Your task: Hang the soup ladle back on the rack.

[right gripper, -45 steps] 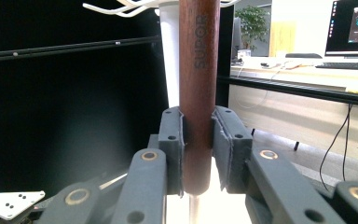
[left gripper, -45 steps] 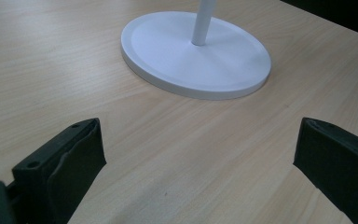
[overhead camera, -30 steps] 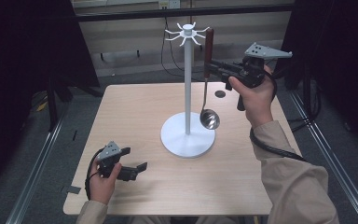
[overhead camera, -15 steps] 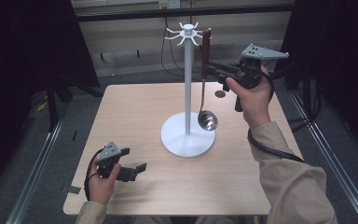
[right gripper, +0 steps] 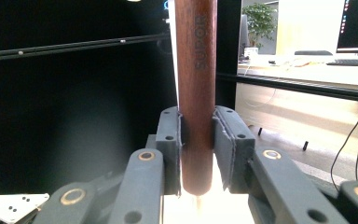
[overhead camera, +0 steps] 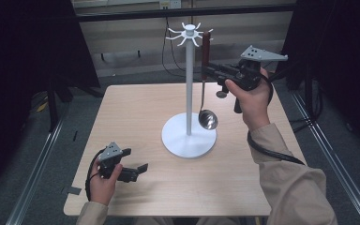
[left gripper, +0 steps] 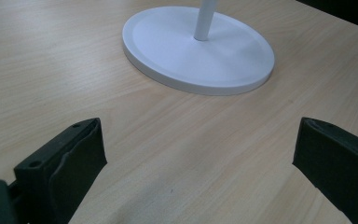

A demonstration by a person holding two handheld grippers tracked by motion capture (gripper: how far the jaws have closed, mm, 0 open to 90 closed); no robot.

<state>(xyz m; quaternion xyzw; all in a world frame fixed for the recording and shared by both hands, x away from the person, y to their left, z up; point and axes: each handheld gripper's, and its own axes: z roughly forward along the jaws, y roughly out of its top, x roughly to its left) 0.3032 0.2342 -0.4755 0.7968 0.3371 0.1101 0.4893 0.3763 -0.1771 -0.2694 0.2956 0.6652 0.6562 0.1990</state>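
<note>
**A:** Our ladle [overhead camera: 206, 51] hangs upright just beside the pole of the white stand [overhead camera: 189, 89]. Its wooden handle [right gripper: 196, 70] is up among the hooks [overhead camera: 187, 33] and its bowl [overhead camera: 208, 120] hangs above the round base [overhead camera: 189, 140].

**B:** And we've got it in the right gripper [overhead camera: 207, 71], held level at the low end of the handle. In the right gripper view both pads sit against the wood, so the jaws are pinching the ladle. They have just let out a little, with the handle between them.

**A:** We can't tell from here whether the top of the handle is caught on a hook. We judge the hanging to be the step in hand, so we shouldn't spread the jaws fully until the hook carries the weight.

**B:** Agreed. We keep the handle plumb, open slowly and watch the bowl. If it drops or swings, we close again. Then we draw the gripper straight back toward the right, away from the pole, so we don't knock the ladle off.

**A:** What about the left gripper [overhead camera: 137, 159]?

**B:** It rests on the table [overhead camera: 136, 108] near our front edge, well apart from the stand. Its jaws are spread wide with nothing between them, just bare wood ahead in the left gripper view.

**A:** As for room, the right hand [overhead camera: 248, 93] is already out near the table's right edge. Behind the stand there's open tabletop, then the far edge. The left half is free too, so the stand can be steadied from there if it rocks.
</note>
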